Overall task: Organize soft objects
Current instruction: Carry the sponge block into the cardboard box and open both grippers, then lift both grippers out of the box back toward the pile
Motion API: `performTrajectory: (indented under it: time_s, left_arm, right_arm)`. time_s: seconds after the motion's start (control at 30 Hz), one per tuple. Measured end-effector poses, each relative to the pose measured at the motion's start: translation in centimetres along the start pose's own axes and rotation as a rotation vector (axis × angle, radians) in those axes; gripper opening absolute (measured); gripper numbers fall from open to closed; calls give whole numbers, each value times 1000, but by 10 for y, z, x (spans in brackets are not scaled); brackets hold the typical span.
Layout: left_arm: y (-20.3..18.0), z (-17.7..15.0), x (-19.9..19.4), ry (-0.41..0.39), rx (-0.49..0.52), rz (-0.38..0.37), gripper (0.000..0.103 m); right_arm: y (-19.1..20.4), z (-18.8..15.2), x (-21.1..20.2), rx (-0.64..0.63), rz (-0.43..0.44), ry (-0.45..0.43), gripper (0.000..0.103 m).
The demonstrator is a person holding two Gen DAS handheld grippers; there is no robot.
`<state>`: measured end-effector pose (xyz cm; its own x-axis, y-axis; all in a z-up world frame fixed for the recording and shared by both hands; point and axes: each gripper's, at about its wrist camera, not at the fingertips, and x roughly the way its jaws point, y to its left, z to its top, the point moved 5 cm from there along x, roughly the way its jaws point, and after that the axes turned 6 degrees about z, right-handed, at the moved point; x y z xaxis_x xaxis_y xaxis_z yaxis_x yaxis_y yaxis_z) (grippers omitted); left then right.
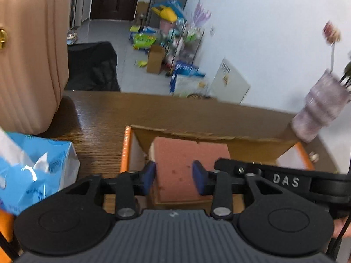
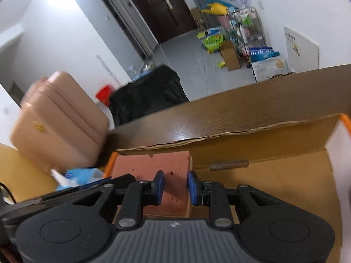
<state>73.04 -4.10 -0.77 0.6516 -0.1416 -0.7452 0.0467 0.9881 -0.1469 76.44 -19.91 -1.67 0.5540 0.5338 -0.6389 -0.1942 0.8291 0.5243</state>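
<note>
**Materials and finishes**

Porous, matt pink sponge (image 1: pixel 186 164) lies in a raw cardboard box (image 1: pixel 219 138) with torn paper edge. Wood-grain table (image 1: pixel 98 118) shines glossy. At ten o'clock, ribbed, satiny beige case (image 1: pixel 30 54); crinkled glossy plastic pack (image 1: pixel 33 171).

My left tool (image 1: pixel 173 178) covers the near end of the pink sponge (image 1: pixel 179 153), so contact between pads and sponge cannot be confirmed. My right tool (image 2: pixel 174 187) hides the sponge's (image 2: pixel 151 164) near edge likewise. The pink case (image 1: pixel 28 54) is cut off by the frame's left edge and motion-blurred in the right view. The vase (image 1: pixel 318 109) is blurred. Print on the blue bag (image 1: pixel 37 171) is illegible.
</note>
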Motion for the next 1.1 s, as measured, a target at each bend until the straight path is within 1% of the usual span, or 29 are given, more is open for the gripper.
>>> performTrajectory:
  time_s: [0.13,0.2,0.23,0.33,0.4,0.47,0.5,0.57,0.6,0.63,0.67,0.73,0.8,0.9,0.97,1.0,1.03,1.1]
  left_arm:
    - [2,-1,5,-31,65,22,44]
    - [1,-2,3,-26,71,5,48]
    - [1,-1,1,-25,72,-1,50]
    - [0,0,-15,-45,69,10,50]
    - [1,2,-36,-66,76,15,51]
    - [5,4,-64,-101,82,30,63]
    - [8,5,-80,-125,90,41,66]
    - [18,0,-116,-179,112,57,76]
    - [22,-4,-131,-199,124,68,77]
    - [29,-9,-148,-213,140,91,77]
    - [34,-14,-164,-233,150,113,78]
    - [44,-22,-198,-283,151,149,83]
    - [49,-28,-227,-318,138,166,84]
    - [45,-36,-259,-337,119,163,85]
    - [38,-49,-278,-371,137,172,91]
    - [36,-57,-284,-386,142,178,91]
    - [35,-70,-290,-401,149,200,91]
    - [36,-101,-305,-448,152,235,91]
  right_arm:
    - [2,-8,15,-23,-31,21,23]
    - [2,-8,14,-32,-45,11,23]
    - [3,-7,10,-36,-54,1,23]
    - [6,-5,-15,-50,-57,-22,23]
    - [11,-5,-43,-73,-67,-37,23]
    - [15,-5,-79,-109,-93,-67,23]
    - [17,-6,-101,-130,-108,-87,24]
    - [18,-11,-144,-167,-129,-125,31]
    - [17,-16,-170,-187,-143,-148,37]
    - [16,-20,-192,-205,-156,-167,42]
    - [14,-25,-216,-230,-178,-189,43]
    - [8,-37,-257,-259,-222,-227,54]
    - [-1,-50,-291,-246,-253,-248,58]
    - [-10,-66,-327,-213,-256,-279,58]
    - [-9,-77,-342,-212,-246,-312,58]
    - [-8,-87,-353,-214,-231,-330,58]
    - [-7,-98,-359,-219,-215,-349,58]
    - [-7,-130,-381,-229,-175,-397,61]
